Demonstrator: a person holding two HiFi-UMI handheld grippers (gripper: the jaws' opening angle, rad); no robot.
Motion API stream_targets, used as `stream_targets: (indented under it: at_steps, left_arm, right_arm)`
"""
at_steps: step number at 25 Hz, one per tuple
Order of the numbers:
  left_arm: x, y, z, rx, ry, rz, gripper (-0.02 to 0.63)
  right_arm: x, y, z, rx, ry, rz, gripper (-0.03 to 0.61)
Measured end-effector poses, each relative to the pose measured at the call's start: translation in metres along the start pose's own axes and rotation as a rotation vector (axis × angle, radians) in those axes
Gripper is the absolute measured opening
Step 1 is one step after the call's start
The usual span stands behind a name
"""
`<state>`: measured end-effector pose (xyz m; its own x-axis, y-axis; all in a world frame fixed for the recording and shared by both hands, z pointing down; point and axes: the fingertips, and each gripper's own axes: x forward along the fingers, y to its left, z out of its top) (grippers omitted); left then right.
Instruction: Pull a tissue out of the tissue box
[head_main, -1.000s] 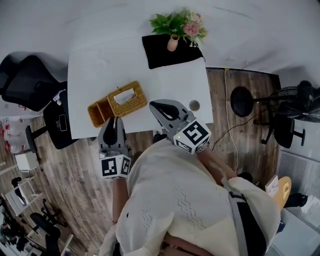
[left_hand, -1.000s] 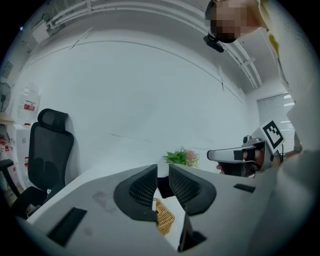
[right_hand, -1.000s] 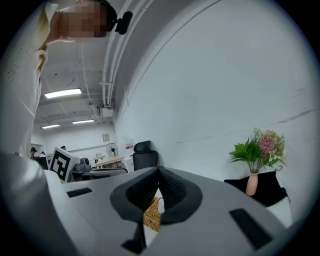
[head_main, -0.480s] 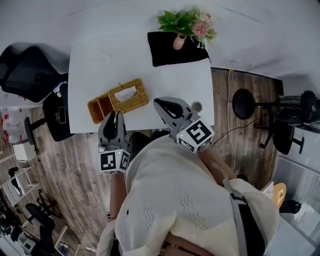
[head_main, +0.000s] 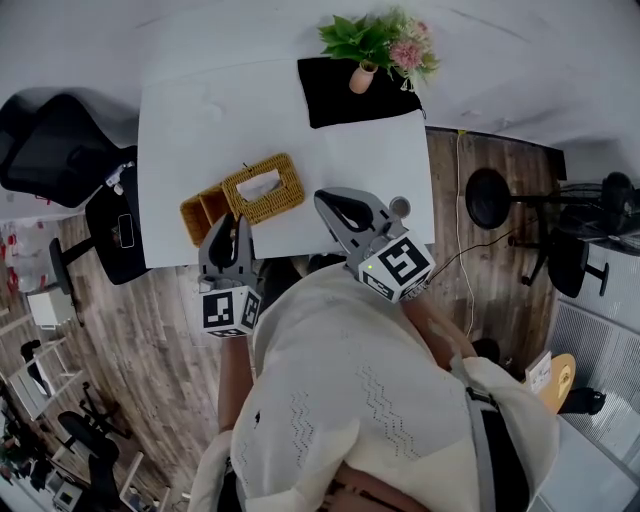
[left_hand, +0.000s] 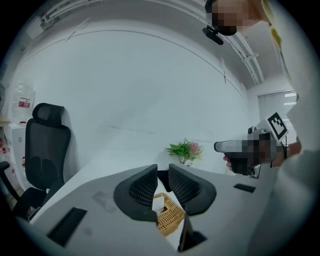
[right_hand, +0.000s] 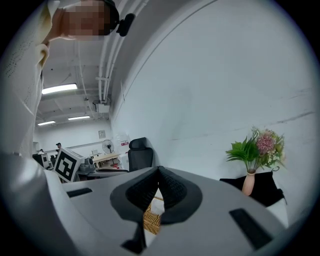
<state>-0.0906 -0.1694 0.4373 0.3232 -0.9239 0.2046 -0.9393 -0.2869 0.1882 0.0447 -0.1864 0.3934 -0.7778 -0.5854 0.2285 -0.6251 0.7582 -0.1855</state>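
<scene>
While held short of the white worktop (head_main: 200, 110), no contact with anything: task judged not begun, entire pull left to do. Near the worktop's front left edge: woven wicker tissue box (head_main: 287, 196), touching or just beside a smaller wicker basket (head_main: 196, 216). Left gripper (left_hand: 162, 170): jaws a narrow gap apart, empty. Right gripper (right_hand: 159, 170): jaws closed tip to tip, empty. White tissue (head_main: 259, 185) bunched in the top slot, not drawn out.
</scene>
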Motion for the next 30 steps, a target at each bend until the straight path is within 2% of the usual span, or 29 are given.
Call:
stream_targets:
  at_steps: [15, 21, 30]
  left_arm:
    - [0.037, 0.013, -0.026, 0.123, 0.187, -0.256, 0.075]
    - [0.048, 0.020, -0.044, 0.193, 0.270, -0.332, 0.077]
    - [0.062, 0.035, -0.072, 0.245, 0.369, -0.421, 0.080]
  right_arm:
    - [0.009, 0.008, 0.002, 0.057, -0.016, -0.182, 0.000]
    - [0.010, 0.011, 0.003, 0.074, -0.029, -0.258, 0.002]
    - [0.013, 0.019, -0.005, 0.109, -0.033, -0.362, 0.002]
